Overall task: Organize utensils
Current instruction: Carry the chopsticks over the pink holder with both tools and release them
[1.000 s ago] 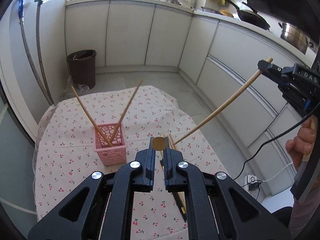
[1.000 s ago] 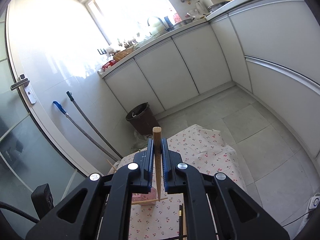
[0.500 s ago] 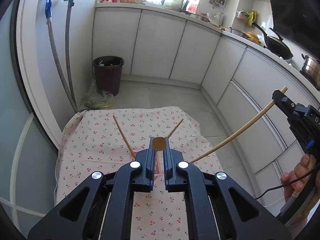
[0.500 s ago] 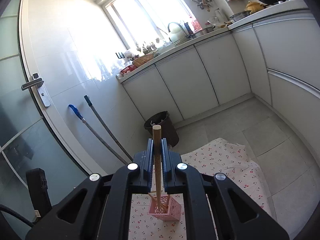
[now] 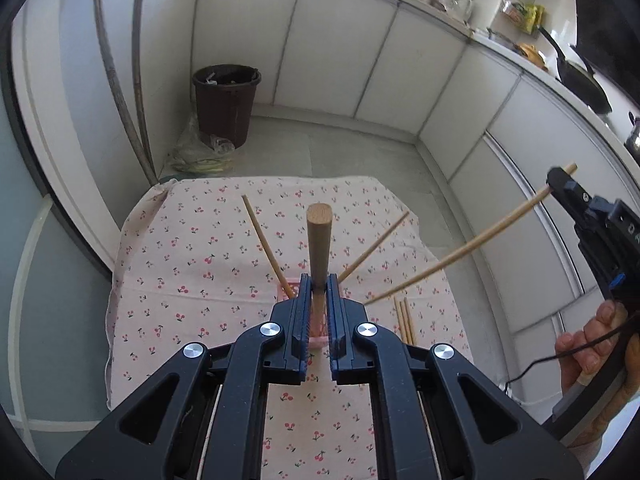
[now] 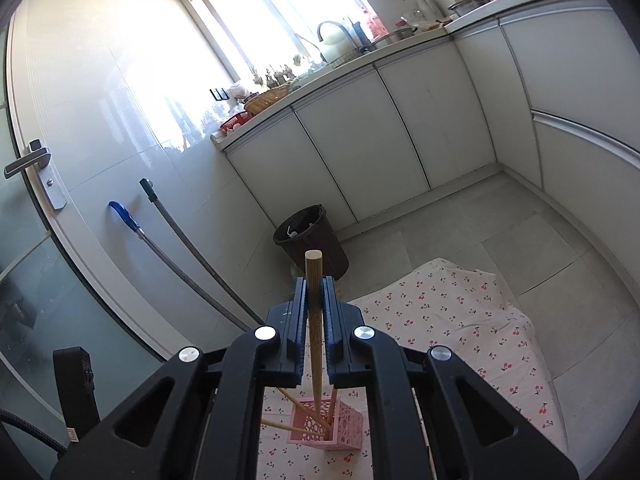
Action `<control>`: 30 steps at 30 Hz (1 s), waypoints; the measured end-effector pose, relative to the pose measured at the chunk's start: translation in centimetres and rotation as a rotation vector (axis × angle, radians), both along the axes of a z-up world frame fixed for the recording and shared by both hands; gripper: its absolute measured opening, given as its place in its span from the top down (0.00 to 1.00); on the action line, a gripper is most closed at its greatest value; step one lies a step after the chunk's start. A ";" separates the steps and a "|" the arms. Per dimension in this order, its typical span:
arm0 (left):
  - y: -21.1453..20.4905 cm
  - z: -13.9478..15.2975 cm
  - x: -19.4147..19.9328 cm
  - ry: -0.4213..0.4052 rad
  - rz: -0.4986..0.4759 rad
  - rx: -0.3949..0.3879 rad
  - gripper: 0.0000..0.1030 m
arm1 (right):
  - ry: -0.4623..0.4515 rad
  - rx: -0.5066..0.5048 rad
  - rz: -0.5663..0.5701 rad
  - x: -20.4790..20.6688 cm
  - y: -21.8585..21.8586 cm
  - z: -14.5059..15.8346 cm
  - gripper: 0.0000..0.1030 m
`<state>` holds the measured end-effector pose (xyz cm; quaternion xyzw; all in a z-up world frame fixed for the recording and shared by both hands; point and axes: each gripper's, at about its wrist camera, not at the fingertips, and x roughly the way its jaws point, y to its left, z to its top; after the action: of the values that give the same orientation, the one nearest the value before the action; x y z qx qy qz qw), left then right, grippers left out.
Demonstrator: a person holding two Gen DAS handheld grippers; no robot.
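- Pink perforated plastic holder (image 6: 326, 426) stands upright on the cherry-print cloth (image 6: 460, 320), w/ two thin wooden chopsticks (image 6: 290, 398) already leaning inside it
- Right gripper (image 6: 315, 300) is clamped on a wooden chopstick (image 6: 314, 320), held nearly vertical; its lower tip appears to sit at or just inside the holder's mouth, exact depth can't be told
- Left gripper (image 5: 319, 296) is also clamped, on a thicker round wooden stick (image 5: 319, 240) pointing up; the holder is mostly hidden behind its jaws, only a pink sliver shows
- In the left wrist view the right gripper (image 5: 560, 184) is off to the right, well apart, its chopstick slanting down toward the holder
- Three more chopsticks (image 5: 404, 318) lie flat on the cloth just right of the left gripper
- Step in hand, as I judge it: dropping the right-held chopstick into the holder; left-held stick looks queued for the same
- Next move likely calls for lowering the tip fully past the rim, then releasing w/o knocking the leaning sticks or tipping the light holder
- Further out: brown bin (image 6: 310, 238), white cabinets, mop handles against the wall
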<state>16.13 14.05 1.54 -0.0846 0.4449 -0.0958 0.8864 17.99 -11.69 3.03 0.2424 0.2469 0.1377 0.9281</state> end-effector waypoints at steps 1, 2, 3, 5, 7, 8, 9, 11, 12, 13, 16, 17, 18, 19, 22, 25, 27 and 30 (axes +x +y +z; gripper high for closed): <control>-0.1 -0.4 0.3 0.023 -0.023 -0.021 0.91 | 0.005 0.001 -0.002 0.3 0.2 -0.1 0.92; 0.0 -0.7 0.4 0.026 -0.012 -0.050 0.84 | 0.010 0.000 -0.003 0.5 0.3 -0.2 0.92; 0.1 -0.9 0.5 0.021 0.011 -0.043 0.76 | 0.015 -0.001 -0.004 0.7 0.5 -0.4 0.92; 0.5 -0.3 0.1 -0.020 0.073 -0.009 0.75 | 0.019 -0.008 -0.006 0.8 0.9 -0.7 0.92; 1.2 1.0 -0.8 -0.089 0.125 -0.008 0.71 | 0.015 -0.030 -0.010 1.0 1.6 -0.8 0.92; 1.5 1.7 -1.3 -0.122 0.139 -0.016 0.66 | 0.013 -0.041 -0.010 1.1 2.0 -0.8 0.92; 1.8 2.3 -1.7 -0.147 0.150 -0.027 0.59 | 0.012 -0.048 -0.010 1.1 2.3 -0.9 0.92; 2.4 3.3 -2.6 -0.195 0.181 -0.050 0.50 | 0.006 -0.065 -0.013 1.2 3.0 -1.1 0.92; 2.5 3.5 -2.6 -0.200 0.183 -0.051 0.48 | 0.004 -0.075 -0.014 1.3 3.4 -1.2 0.92; 2.6 3.6 -2.7 -0.201 0.179 -0.052 0.48 | 0.004 -0.080 -0.012 1.3 3.7 -1.4 0.92; 2.5 3.2 -2.5 -0.189 0.176 -0.066 0.48 | 0.007 -0.085 0.000 1.6 4.5 -2.3 0.92; 2.3 3.0 -2.3 -0.179 0.169 -0.063 0.48 | 0.006 -0.090 0.010 1.7 5.0 -2.6 0.92; 2.0 2.7 -2.3 -0.170 0.163 -0.060 0.48 | 0.008 -0.101 0.023 1.8 5.4 -2.9 0.91; 1.7 2.4 -2.1 -0.163 0.158 -0.055 0.48 | 0.015 -0.112 0.029 1.8 5.8 -3.2 0.89; 0.8 1.5 -2.1 -0.151 0.136 -0.039 0.48 | 0.032 -0.152 0.058 1.4 6.6 -3.5 0.89; -0.4 1.0 -2.2 -0.145 0.116 -0.023 0.48 | 0.032 -0.217 0.063 0.2 6.6 -3.2 0.89; -1.1 0.6 -2.3 -0.142 0.100 -0.009 0.48 | 0.044 -0.237 0.070 -0.5 6.1 -3.2 0.88; -2.4 0.2 -2.7 -0.139 0.080 0.013 0.48 | 0.070 -0.267 0.048 -1.8 4.8 -3.7 0.84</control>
<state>13.44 11.61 1.72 -0.0895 0.3792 -0.0632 0.9188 16.21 -6.92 -0.65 0.1155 0.3010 0.1171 0.9393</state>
